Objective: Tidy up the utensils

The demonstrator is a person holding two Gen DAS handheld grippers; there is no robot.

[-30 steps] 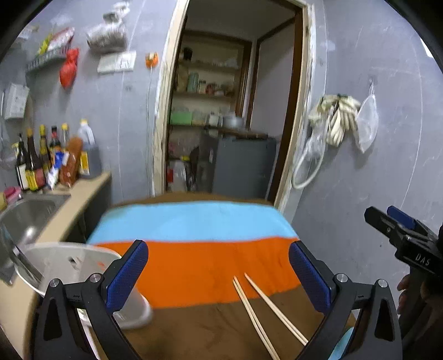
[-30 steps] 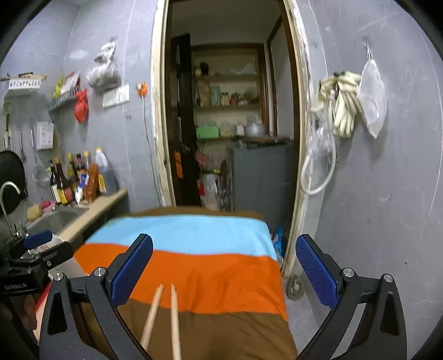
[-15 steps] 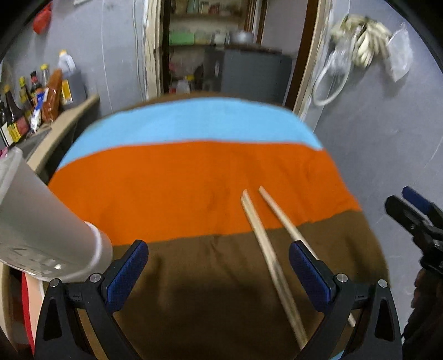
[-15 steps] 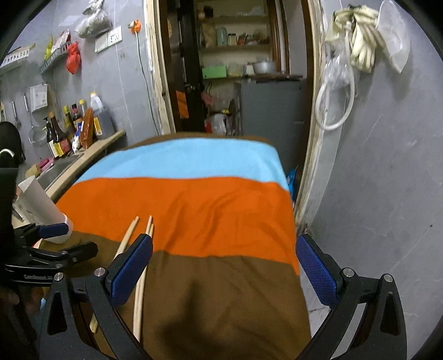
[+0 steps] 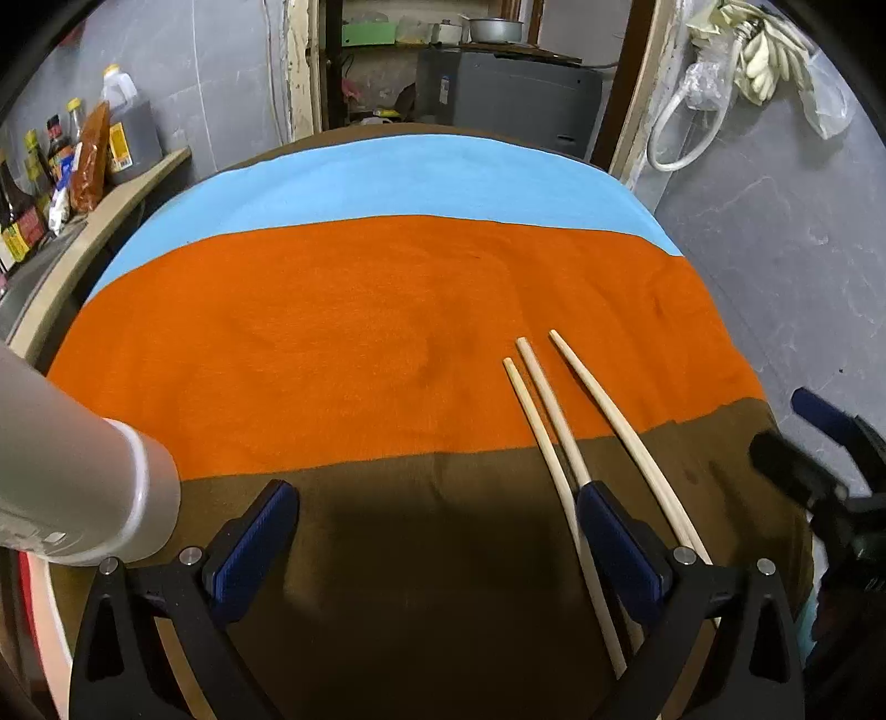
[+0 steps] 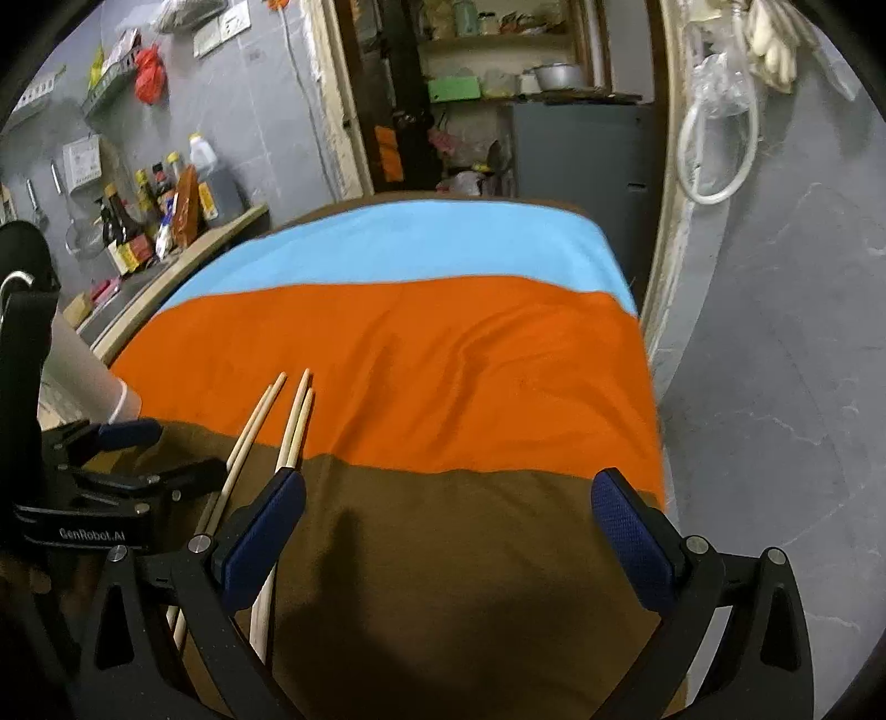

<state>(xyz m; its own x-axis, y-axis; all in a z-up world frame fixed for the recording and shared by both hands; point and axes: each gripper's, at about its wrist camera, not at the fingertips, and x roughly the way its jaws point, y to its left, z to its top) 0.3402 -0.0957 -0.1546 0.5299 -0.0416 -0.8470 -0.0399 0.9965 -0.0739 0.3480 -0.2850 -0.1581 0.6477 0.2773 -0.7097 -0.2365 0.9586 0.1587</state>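
Note:
Three pale wooden chopsticks (image 5: 545, 423) lie side by side on the striped cloth (image 5: 343, 332), across the orange and brown bands, tips pointing away. My left gripper (image 5: 434, 531) hangs open over the brown band, its right finger over the chopsticks' near part. A white cylindrical holder (image 5: 72, 487) sits outside its left finger, untouched. In the right wrist view the chopsticks (image 6: 293, 426) run under the left finger of my right gripper (image 6: 446, 526), which is open and holds nothing. The left gripper (image 6: 166, 451) shows at that view's left edge, with the holder (image 6: 94, 382) behind it.
A counter (image 5: 127, 205) with sauce bottles (image 5: 83, 160) and a sink runs along the table's left side. An open doorway (image 6: 498, 111) with shelves lies beyond the far end. A grey wall (image 6: 775, 332) stands close on the right. A hose and bags (image 5: 753, 50) hang there.
Both grippers have tilted down and come in lower over the cloth. The chopsticks now sit larger and closer to the fingers, and a third one shows. Jaws stayed open.

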